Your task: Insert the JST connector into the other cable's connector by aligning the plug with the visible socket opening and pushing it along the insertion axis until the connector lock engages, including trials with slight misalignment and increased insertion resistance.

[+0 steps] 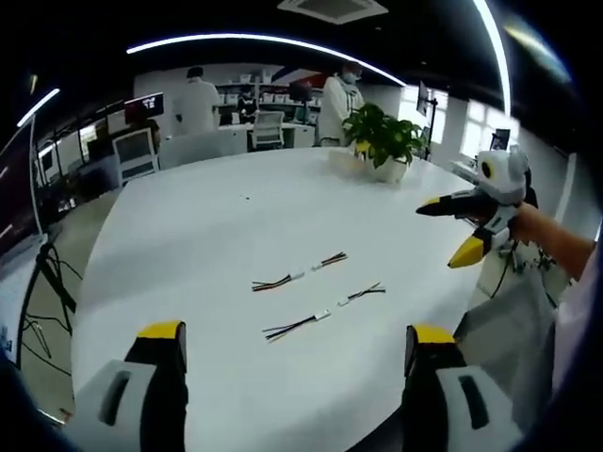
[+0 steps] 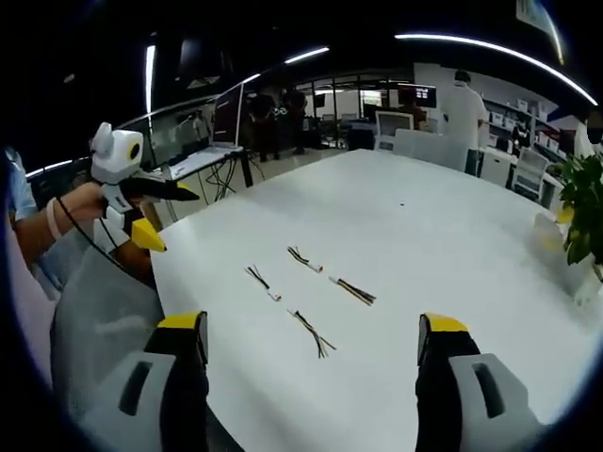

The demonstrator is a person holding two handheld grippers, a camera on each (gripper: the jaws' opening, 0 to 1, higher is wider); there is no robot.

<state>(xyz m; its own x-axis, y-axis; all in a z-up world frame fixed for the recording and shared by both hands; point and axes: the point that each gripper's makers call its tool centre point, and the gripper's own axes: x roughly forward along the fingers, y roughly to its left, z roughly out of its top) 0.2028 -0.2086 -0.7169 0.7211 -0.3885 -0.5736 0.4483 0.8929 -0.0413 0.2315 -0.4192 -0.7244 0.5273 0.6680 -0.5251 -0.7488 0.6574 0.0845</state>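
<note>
My left gripper (image 1: 294, 344) rises from the bottom of the left gripper view with its yellow-tipped jaws spread wide and nothing between them. My right gripper (image 2: 313, 337) stands the same way in the right gripper view: jaws wide apart, empty, held above the near edge of the white table (image 1: 236, 226).

Out ahead of the jaws, the short JST cables lie loose on the tabletop, well clear of both tools. In the left gripper view I see two pairs laid end to end: a far pair (image 1: 300, 272) and a near pair (image 1: 323, 314). In the right gripper view four separate pieces (image 2: 311, 282) are scattered in a small cluster.

I judge the task barely begun: no cable is picked up, and I cannot tell whether any connector is mated. Grasping, aligning, and pushing in all remain. A potted plant (image 1: 384, 141) sits at the table's far side.
</note>
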